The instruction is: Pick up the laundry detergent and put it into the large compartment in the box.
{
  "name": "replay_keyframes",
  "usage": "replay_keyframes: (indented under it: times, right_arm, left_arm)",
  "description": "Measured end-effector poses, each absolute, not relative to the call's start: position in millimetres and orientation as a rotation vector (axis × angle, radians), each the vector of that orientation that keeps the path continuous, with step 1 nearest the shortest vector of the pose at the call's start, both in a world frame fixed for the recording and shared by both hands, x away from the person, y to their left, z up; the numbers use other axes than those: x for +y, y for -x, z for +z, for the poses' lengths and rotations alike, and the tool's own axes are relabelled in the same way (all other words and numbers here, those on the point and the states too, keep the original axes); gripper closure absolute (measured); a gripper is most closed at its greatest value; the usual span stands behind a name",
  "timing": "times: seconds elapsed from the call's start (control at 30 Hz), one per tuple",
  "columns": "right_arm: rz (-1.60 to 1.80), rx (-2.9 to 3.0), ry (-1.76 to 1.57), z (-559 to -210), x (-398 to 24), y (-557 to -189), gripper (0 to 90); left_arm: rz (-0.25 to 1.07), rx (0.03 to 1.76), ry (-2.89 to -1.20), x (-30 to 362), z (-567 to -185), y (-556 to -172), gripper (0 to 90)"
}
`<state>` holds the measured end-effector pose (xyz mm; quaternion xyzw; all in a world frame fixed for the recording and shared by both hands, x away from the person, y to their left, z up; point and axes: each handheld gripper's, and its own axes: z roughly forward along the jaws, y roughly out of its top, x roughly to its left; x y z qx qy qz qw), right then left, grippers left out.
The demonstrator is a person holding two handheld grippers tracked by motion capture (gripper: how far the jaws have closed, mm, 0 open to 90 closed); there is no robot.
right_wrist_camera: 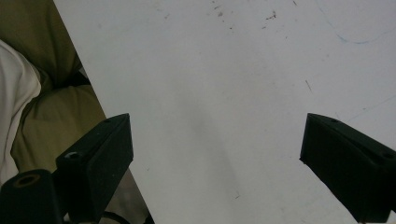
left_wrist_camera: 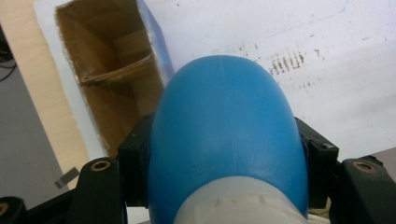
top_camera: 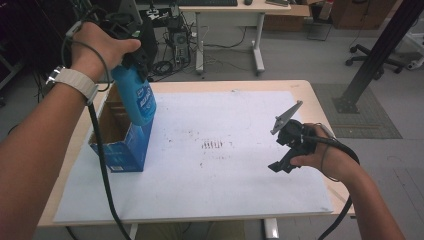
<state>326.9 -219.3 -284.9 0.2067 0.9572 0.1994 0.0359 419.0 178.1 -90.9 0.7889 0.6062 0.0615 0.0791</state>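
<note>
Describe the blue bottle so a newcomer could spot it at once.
Start at the white sheet covering the table, then go to its left edge, where an open blue cardboard box lies. The blue bottle hangs above the box, clamped in the left gripper; it is rounded, glossy plastic, unlike the box.

A light wooden table (top_camera: 320, 107) stands on a grey floor (top_camera: 300, 55), its top mostly covered by a large white sheet (top_camera: 225, 185) marked with small dark smudges near the middle. Beyond it is a pale desk (top_camera: 230, 12) with white legs, a keyboard (top_camera: 207, 2) on top and tangled cables (top_camera: 167, 62) beneath. At right, a black metal post (top_camera: 380, 50) slants up from a base plate on a dark floor mat (top_camera: 370, 117), near an office chair's wheeled base (top_camera: 380, 60).
</note>
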Motion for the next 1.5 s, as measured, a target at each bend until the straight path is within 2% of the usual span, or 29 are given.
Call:
replay_keyframes:
  times: [0.6, 1.5]
  right_arm:
    - [0.617, 2.935, -0.637, -284.3, -220.5, -328.2, 9.4]
    - [0.62, 2.936, -0.639, -284.8, -218.5, -329.0, 9.4]
  left_arm:
    - [0.229, 1.919, -2.257, 210.5, -70.8, -417.8, 37.1]
    - [0.283, 2.022, -2.202, 242.4, -83.6, -416.7, 37.2]
